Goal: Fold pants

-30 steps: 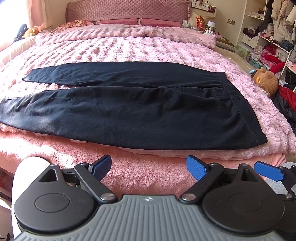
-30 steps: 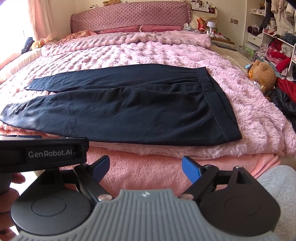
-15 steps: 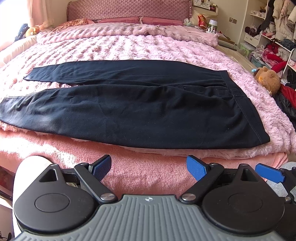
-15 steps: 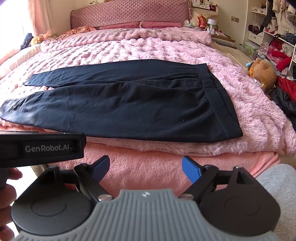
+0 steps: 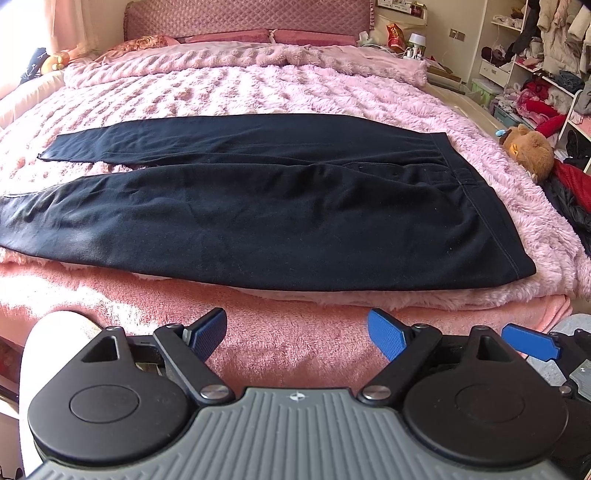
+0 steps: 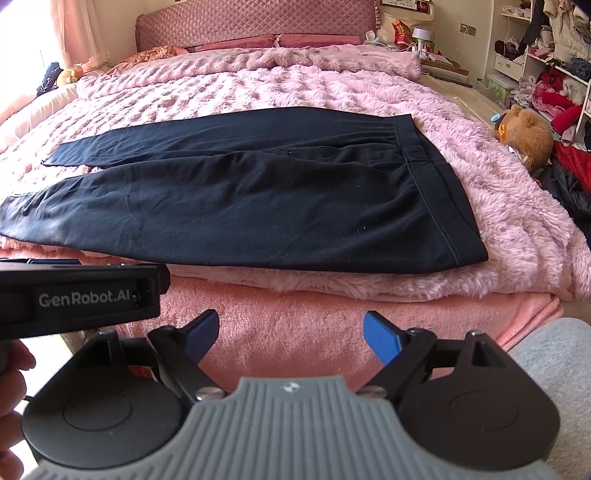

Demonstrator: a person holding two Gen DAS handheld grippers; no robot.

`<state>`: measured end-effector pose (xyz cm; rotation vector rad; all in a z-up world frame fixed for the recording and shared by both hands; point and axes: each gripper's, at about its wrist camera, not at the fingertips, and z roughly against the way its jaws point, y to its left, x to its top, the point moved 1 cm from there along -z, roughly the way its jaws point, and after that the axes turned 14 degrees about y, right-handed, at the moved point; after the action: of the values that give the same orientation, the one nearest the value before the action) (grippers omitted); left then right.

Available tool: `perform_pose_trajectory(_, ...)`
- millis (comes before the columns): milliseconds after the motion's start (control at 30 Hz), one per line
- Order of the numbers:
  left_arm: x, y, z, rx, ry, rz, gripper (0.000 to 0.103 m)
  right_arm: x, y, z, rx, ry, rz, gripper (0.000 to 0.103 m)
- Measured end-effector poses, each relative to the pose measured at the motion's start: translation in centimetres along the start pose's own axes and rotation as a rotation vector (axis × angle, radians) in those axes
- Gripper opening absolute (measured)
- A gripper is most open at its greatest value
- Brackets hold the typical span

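Sunlit bedroom, pink quilted headboard (image 5: pixel 243 16)

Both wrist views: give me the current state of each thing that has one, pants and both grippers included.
pants: unfolded, spread flat on the bed, legs apart, waistband to the right.
left gripper: open, empty, short of the pants.
right gripper: open, empty, short of the pants.
teddy bear: lying beside the bed's right edge.

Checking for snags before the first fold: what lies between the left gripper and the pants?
Only bare pink bedding: in the left wrist view, between the open left gripper and the pants shows the pink blanket.
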<state>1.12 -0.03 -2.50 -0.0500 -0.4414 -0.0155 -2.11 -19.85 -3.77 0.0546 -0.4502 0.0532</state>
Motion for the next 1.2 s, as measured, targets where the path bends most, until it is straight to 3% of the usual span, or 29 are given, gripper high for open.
perform_pose_trajectory(267,0.1,0.0,-0.3,-0.008,-0.003,-0.006,0.101,0.1,-1.0,-1.2,0.043,0.020,-0.021,0.078)
perform_pose_trajectory(433,0.6,0.9,-1.4,-0.138,-0.004,0.000,0.101,0.3,-2.1,-1.7,0.124,0.003,-0.013,0.074)
perform_pose_trajectory(600,0.7,3.1,-2.7,-0.281,-0.067,0.070,0.101,1.1,-5.0,-2.4,0.187,-0.028,-0.058,0.074)
perform_pose_trajectory(767,1.3,4.9,-5.4,-0.371,0.041,0.142,0.097,1.7,-11.6,-5.0,0.460,0.010,-0.324,0.070)
perform_pose_trajectory(833,1.3,5.8,-6.3,-0.435,0.079,0.191,0.092,1.7,-13.9,-6.0,0.554,-0.007,-0.432,0.062)
perform_pose_trajectory(933,1.2,6.7,-7.4,-0.480,0.114,0.255,0.090,1.9,-16.2,-7.0,0.588,-0.025,-0.542,0.055)
perform_pose_trajectory(1033,1.2,7.5,-7.8,-0.497,0.102,0.305,0.089,2.2,-18.2,-8.2,0.621,-0.029,-0.635,0.051)
perform_pose_trajectory(1100,1.3,8.3,-8.4,-0.523,0.104,0.353,0.089,2.1,-19.6,-9.4,0.668,-0.017,-0.724,0.044)
perform_pose_trajectory(1200,1.0,9.9,-9.6,-0.509,0.103,0.493,0.088,1.2,-20.8,-10.6,0.740,-0.036,-0.862,0.036)
